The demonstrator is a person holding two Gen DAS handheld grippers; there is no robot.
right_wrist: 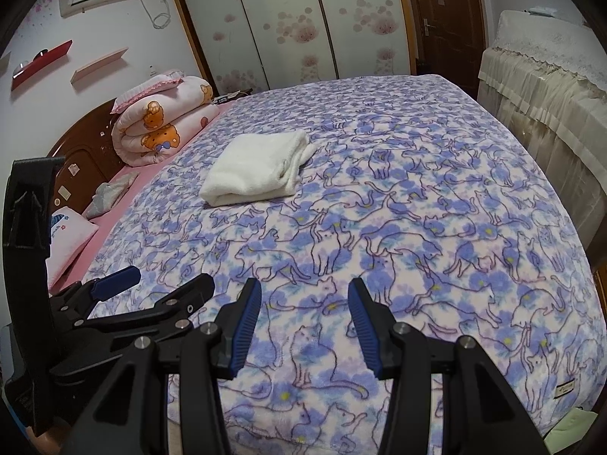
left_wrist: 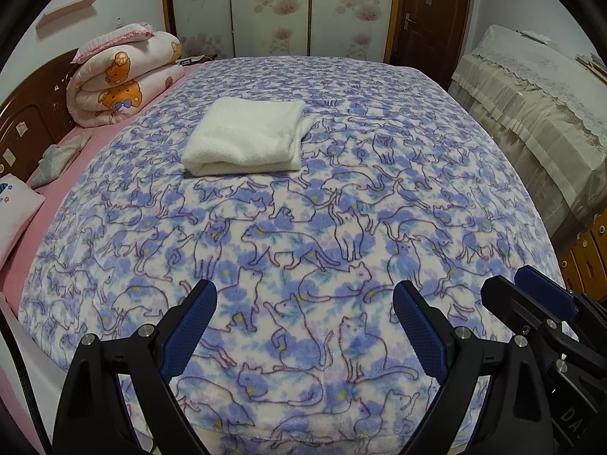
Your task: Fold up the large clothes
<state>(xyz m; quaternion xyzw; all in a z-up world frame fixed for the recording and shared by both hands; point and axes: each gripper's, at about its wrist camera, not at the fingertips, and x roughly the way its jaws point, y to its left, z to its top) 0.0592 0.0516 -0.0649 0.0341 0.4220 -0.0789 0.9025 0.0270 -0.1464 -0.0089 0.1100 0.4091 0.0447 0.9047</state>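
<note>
- Both grippers sit nearest, low over the near edge of the bed, neither touching the cloth.
- Left gripper [left_wrist: 305,303]: jaws spread wide, nothing between the blue pads [left_wrist: 189,326]; only the cat-print blanket [left_wrist: 341,208] shows through the gap.
- Right gripper [right_wrist: 305,299]: jaws parted to a moderate gap, narrower than the left's, holding nothing. It stands just beside the left gripper, on that one's right.
- Cat-print blanket: spread flat over most of the bed, reaching its near and right edges; a strip of pink sheet [left_wrist: 53,185] stays bare along the left edge.
- White folded garment [left_wrist: 246,136]: lies on the blanket left of the bed's centre line, toward the far half, well apart from both grippers. It is folded to a rough rectangle whose long axis runs from the near edge toward the far edge, tilted slightly right. The rounded fold faces the near edge; layered loose edges show at the right side and far right corner.
- Rolled bear-print quilt [left_wrist: 125,79]: at the far left corner, against the dark wooden headboard [left_wrist: 26,121].
</note>
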